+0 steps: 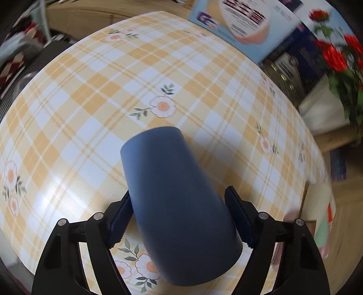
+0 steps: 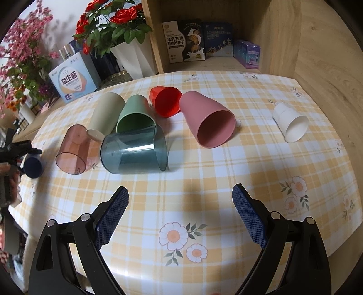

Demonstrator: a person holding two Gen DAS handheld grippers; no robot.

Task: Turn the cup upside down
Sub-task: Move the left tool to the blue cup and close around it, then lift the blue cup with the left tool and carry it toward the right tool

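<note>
A dark blue cup (image 1: pixel 179 204) sits between my left gripper's (image 1: pixel 181 217) blue pads (image 1: pixel 121 217), base pointing away from the camera and tilted above the checked tablecloth (image 1: pixel 90 90). The jaws are shut on its sides. In the right wrist view the same cup (image 2: pixel 33 166) shows at the far left edge, held by the left gripper. My right gripper (image 2: pixel 180 199) is open and empty above the near part of the table.
Several cups lie on their sides: clear pink (image 2: pixel 72 148), beige (image 2: pixel 106 113), green (image 2: pixel 136 113), clear teal (image 2: pixel 136 152), red (image 2: pixel 165 102), pink (image 2: pixel 208 118), white (image 2: pixel 290 124). Boxes (image 2: pixel 72 79), flowers (image 2: pixel 113 20) and a wooden shelf (image 2: pixel 283 34) stand behind.
</note>
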